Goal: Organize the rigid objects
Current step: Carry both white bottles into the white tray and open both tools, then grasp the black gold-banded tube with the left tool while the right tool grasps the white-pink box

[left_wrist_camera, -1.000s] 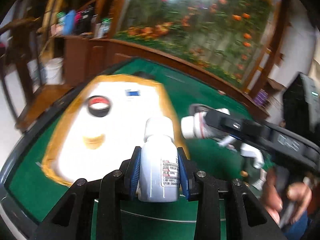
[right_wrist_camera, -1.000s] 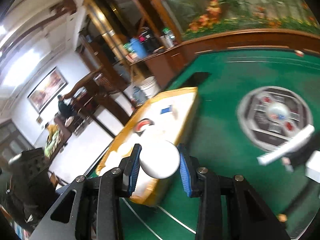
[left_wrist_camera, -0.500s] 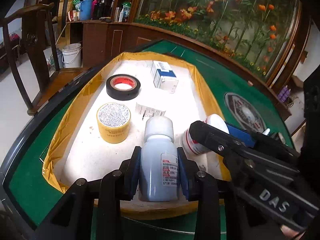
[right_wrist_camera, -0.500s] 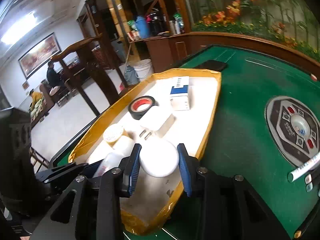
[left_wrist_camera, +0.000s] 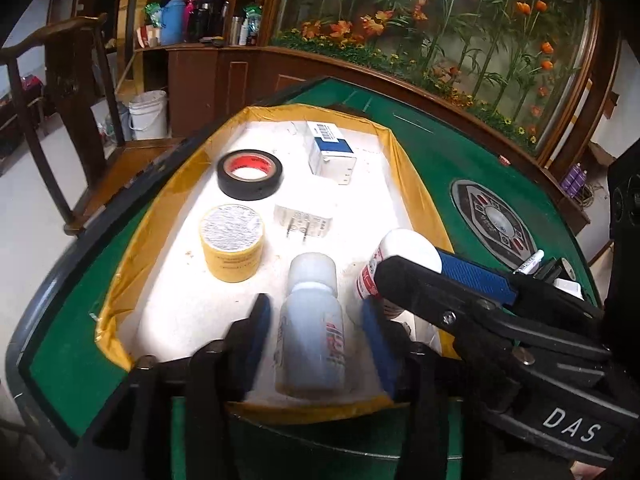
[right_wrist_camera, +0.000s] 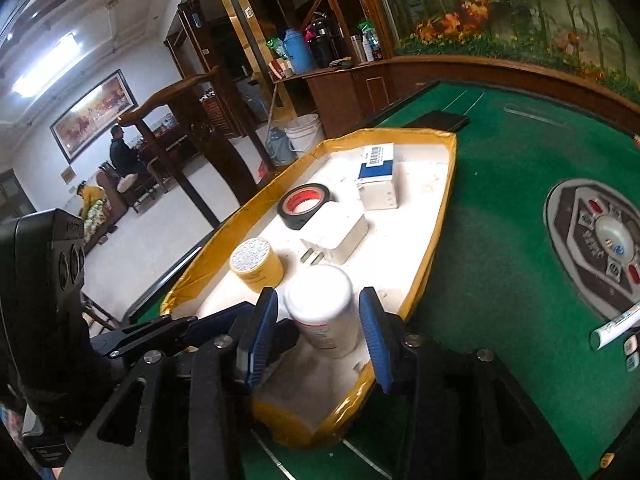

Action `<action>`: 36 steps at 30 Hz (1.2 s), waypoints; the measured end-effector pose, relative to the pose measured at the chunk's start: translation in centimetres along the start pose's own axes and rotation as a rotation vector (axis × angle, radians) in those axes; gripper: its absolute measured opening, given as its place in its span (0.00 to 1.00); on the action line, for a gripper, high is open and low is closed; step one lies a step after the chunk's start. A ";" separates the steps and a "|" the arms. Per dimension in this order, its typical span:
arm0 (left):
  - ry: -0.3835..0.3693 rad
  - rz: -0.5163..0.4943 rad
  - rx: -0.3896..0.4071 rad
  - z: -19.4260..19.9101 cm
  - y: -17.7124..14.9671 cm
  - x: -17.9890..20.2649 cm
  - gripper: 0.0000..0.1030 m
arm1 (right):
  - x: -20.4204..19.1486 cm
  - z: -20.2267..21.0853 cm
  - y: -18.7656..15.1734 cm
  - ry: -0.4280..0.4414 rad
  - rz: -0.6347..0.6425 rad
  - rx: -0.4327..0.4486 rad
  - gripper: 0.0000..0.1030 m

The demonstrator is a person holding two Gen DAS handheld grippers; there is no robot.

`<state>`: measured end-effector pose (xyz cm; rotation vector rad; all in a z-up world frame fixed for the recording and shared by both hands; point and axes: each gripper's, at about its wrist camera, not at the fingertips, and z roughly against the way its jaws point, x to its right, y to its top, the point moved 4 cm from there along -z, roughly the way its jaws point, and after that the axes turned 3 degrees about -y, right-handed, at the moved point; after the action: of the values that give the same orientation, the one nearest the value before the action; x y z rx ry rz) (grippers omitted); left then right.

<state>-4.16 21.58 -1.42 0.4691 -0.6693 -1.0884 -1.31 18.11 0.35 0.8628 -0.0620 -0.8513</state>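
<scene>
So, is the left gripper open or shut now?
Open: the left gripper has gaps between both blue pads and the white bottle, inside the tray.

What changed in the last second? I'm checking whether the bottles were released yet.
Both grippers carried their bottles over the tray and opened: the left gripper let go of the white bottle, the right gripper of the red-labelled bottle. Tapes, charger and box stayed put.
</scene>
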 end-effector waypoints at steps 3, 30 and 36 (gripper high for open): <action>-0.003 0.013 0.007 0.6 -0.2 -0.3 0.59 | -0.2 0.3 -0.1 0.079 -0.026 -0.008 0.42; 0.110 -0.124 0.081 0.1 3.2 3.9 0.59 | 14.0 17.9 -1.9 0.085 -0.313 0.293 0.50; 0.024 -0.186 0.135 2.5 2.9 6.6 0.63 | 20.3 21.2 -5.3 -0.036 -0.427 0.336 0.50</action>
<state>-2.09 16.61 3.99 0.6703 -0.6909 -1.2144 1.21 -11.17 5.26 1.1999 -0.0534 -1.2791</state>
